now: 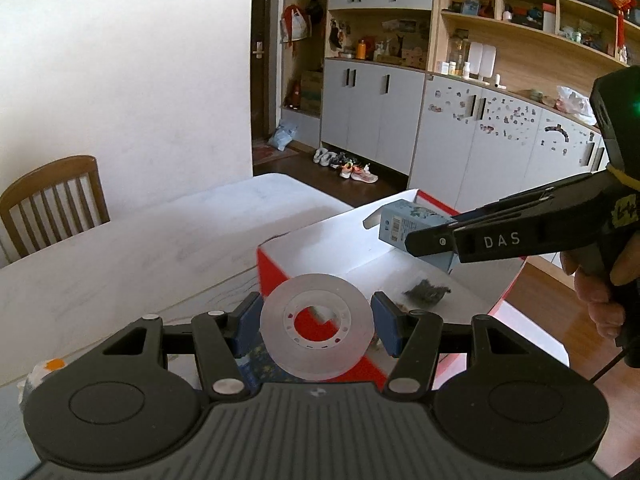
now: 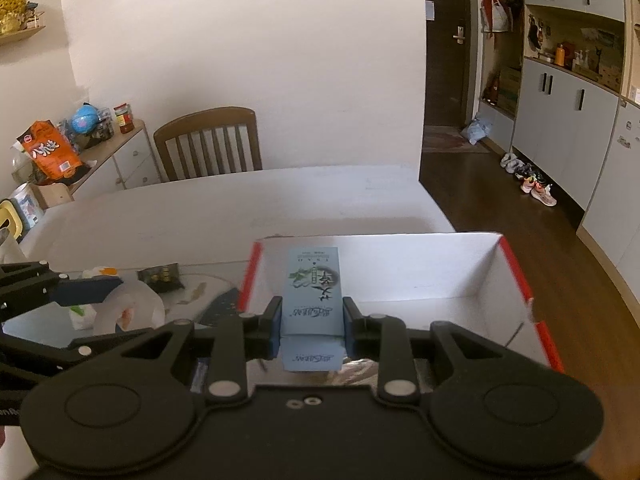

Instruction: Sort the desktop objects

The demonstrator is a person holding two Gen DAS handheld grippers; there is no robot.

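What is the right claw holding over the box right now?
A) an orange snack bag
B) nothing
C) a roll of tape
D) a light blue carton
D: the right claw is shut on the light blue carton, held over the open red and white box.

Wooden chair (image 2: 208,142) behind white table (image 2: 240,204), shoes (image 1: 346,164) on dark floor by grey cabinets (image 1: 372,116), orange snack bag (image 2: 50,148) on side cabinet (image 2: 120,156), globe (image 2: 83,118).
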